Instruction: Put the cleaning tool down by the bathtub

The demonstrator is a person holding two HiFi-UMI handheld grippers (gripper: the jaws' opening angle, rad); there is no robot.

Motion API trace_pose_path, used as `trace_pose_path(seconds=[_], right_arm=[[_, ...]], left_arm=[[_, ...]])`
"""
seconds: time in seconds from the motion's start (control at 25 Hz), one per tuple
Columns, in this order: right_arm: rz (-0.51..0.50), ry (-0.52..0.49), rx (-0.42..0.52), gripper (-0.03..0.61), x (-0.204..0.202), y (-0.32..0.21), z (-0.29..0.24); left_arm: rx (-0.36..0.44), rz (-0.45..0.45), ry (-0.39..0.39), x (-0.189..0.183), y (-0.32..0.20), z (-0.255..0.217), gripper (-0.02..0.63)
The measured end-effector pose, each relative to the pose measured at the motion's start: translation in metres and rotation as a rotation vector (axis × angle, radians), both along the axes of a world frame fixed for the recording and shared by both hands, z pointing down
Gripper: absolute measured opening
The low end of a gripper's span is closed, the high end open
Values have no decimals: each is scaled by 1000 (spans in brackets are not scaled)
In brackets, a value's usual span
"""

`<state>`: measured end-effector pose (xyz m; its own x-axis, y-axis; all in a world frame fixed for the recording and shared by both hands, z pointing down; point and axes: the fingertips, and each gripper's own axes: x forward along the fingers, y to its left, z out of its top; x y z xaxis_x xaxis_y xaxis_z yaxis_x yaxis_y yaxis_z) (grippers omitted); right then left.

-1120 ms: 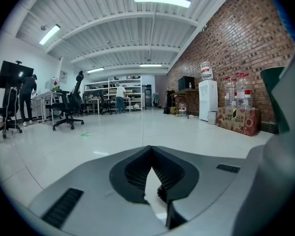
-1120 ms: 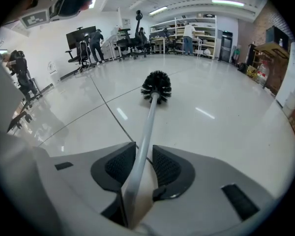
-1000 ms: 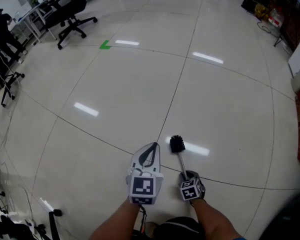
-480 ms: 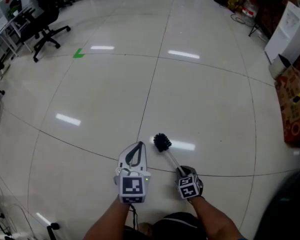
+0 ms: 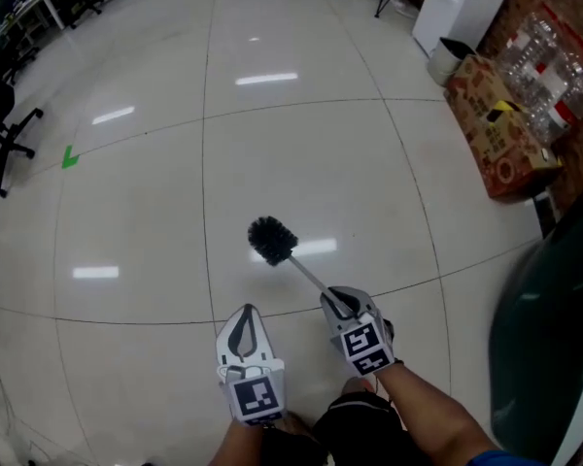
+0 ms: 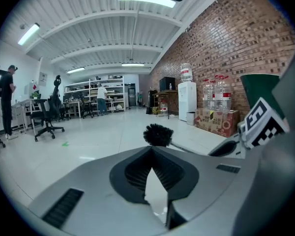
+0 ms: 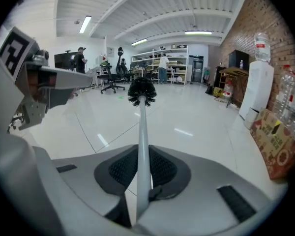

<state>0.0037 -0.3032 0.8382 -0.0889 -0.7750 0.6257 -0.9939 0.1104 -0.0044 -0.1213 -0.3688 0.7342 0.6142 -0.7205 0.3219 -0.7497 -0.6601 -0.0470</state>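
Observation:
The cleaning tool is a toilet brush with a black bristle head (image 5: 272, 240) and a thin grey handle (image 5: 309, 273). My right gripper (image 5: 332, 301) is shut on the handle, its jaws having just closed in on it, and it holds the brush in the air pointing forward. In the right gripper view the handle (image 7: 142, 146) runs up between the pads to the brush head (image 7: 141, 91). My left gripper (image 5: 246, 315) hangs beside it on the left, shut and empty (image 6: 150, 150). A dark green rounded body (image 5: 539, 338), perhaps the bathtub, fills the right edge.
By the brick wall at right are a printed cardboard box (image 5: 494, 129), clear plastic bottles (image 5: 544, 61), a white water dispenser (image 5: 463, 3) and a small bin (image 5: 447, 58). An office chair (image 5: 8, 149) and a green floor mark (image 5: 70, 157) lie far left.
The brush has risen off the floor with the right gripper. Both grippers moved up. The head view swung right, bringing the box, bottles and green body into sight.

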Motion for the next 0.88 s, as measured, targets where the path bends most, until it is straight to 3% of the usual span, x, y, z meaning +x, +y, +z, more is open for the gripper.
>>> trace_pose_path(seconds=[0.16, 0.52, 0.72, 0.88], right_arm=[[54, -4, 33, 72, 29, 33, -101], [190, -24, 113, 72, 74, 96, -283], [268, -51, 142, 72, 99, 159, -335], [324, -31, 101, 72, 127, 227, -340]], left_arm=[[26, 80, -19, 39, 40, -71, 5], [59, 145, 91, 92, 76, -261, 5], [51, 171, 132, 124, 122, -318, 5], [28, 251, 151, 171, 183, -324, 5]])
